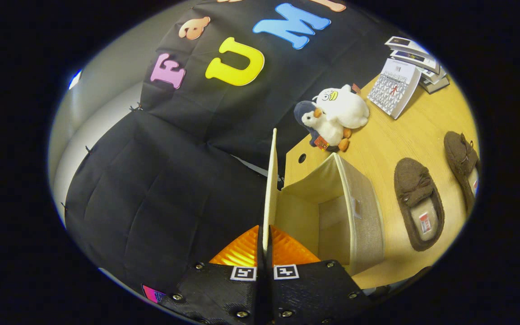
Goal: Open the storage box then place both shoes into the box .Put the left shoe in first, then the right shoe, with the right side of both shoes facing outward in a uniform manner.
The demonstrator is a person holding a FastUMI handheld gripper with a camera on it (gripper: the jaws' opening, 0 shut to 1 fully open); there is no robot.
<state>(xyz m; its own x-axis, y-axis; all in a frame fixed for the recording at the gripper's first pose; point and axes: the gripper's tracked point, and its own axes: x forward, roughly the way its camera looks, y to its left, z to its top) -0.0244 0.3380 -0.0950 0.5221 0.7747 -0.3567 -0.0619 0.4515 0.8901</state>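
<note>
Gripper (264, 246) pinching the lid (270, 189) of the box (364, 225), holding it upright.

Gripper view: fingers closed on the thin, stiff, light lid edge; box standing open at one o'clock; two soft shoes (419, 203) (461, 162) lying at two o'clock on the table (404, 135); they will likely squash, so taking each by its heel rim seems best.

No legible text. Small label inside the near shoe (425, 222) was too blurred to read. Calendar (393, 88) on the surface (391, 149) showed a grid, its figures indistinct. Square black-and-white markers (265, 272) sat on the gripper (265, 246); no characters.
</note>
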